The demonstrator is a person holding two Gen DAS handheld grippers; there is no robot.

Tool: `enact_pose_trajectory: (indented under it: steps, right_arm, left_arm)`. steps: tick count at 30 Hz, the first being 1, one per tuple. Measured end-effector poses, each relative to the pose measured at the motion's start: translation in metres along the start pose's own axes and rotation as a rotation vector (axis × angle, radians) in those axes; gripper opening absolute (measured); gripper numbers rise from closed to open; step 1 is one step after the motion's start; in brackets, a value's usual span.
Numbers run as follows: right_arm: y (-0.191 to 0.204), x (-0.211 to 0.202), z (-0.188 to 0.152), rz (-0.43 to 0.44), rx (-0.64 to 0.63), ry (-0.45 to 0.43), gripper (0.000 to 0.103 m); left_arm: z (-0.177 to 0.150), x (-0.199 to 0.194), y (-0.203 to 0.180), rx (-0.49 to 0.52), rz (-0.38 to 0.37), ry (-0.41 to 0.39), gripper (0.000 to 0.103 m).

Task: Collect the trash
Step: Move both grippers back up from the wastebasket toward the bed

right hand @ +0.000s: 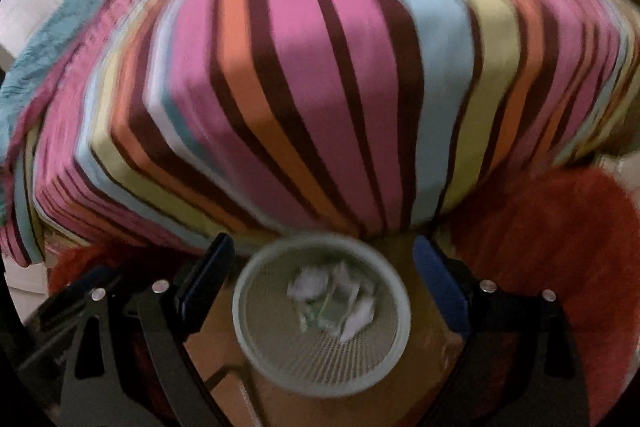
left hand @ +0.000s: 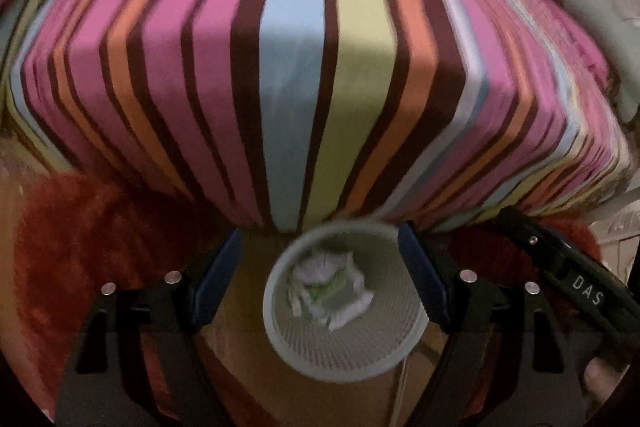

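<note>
Mesh bin (left hand: 346, 301) holds crumpled paper (left hand: 330, 285).

Striped bedspread (left hand: 296, 67) above a red rug (left hand: 80, 247).

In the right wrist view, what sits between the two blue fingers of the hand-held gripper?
The mesh wastebasket lies below the open right hand-held gripper, with crumpled paper trash inside, on the tan floor.

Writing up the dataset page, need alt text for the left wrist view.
A pale mesh wastebasket holding crumpled white paper sits on the floor between the open blue fingers of the left hand-held gripper. Behind it rises a bed with a striped cover, beside a red rug; the image is motion-blurred.
</note>
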State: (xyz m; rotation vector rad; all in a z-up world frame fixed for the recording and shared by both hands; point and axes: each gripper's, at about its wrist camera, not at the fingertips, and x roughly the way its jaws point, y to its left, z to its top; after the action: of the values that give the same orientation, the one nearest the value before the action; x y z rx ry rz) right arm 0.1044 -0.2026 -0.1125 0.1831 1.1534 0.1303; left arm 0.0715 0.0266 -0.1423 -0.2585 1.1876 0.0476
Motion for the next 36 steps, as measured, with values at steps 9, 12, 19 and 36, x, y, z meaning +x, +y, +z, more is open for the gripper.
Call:
enact_pose_trajectory:
  steps: [9, 12, 19, 36]
  right_arm:
    - [0.008, -0.044, 0.039, -0.016, -0.061, -0.276, 0.087]
    - [0.007, -0.052, 0.055, -0.021, -0.059, -0.334, 0.087]
    - [0.003, -0.056, 0.085, -0.014, -0.027, -0.378, 0.087]
    - [0.012, -0.046, 0.159, 0.001, -0.058, -0.411, 0.087]
  left_arm:
    - [0.039, -0.033, -0.013, 0.061, 0.014, -0.184, 0.078]
    - [0.059, -0.039, -0.015, 0.07, 0.018, -0.213, 0.078]
    - [0.101, -0.044, -0.015, 0.026, 0.001, -0.261, 0.078]
    - [0.188, -0.019, -0.05, 0.067, -0.02, -0.295, 0.078]
